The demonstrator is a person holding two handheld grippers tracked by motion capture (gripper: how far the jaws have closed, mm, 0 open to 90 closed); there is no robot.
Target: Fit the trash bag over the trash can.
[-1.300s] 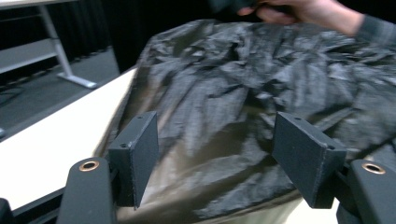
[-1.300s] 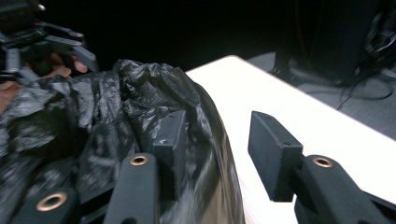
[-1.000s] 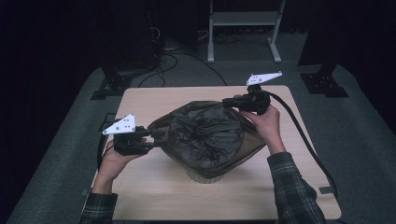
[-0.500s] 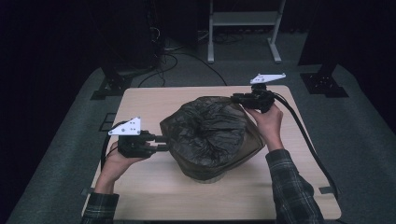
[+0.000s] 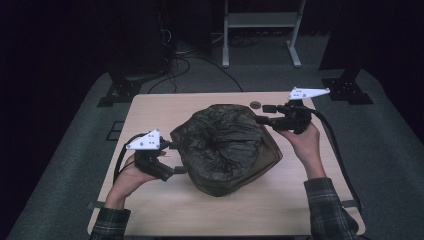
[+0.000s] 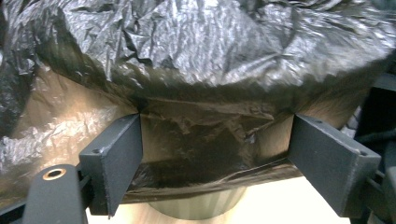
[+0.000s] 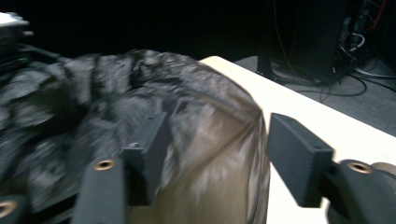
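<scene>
1. Right gripper view is motion-blurred; the bag's texture is smeared there. What sits under the bag is mostly hidden: only a pale ribbed curve shows below its hem in the left gripper view.
2. Left claw: jaws have just been opening and stand wide. A fold of bag hem lies between them, pads not pressing it.
3. Black trash bag, crinkled and glossy, thin enough to show brown where stretched, is draped over the container at mid counter, with a dimple sunk in its top.
4. Right claw: jaws have just been opening and stand apart at the bag's far right edge, gripping nothing.
5. Small dark disc lies on the counter just behind the bag.
</scene>
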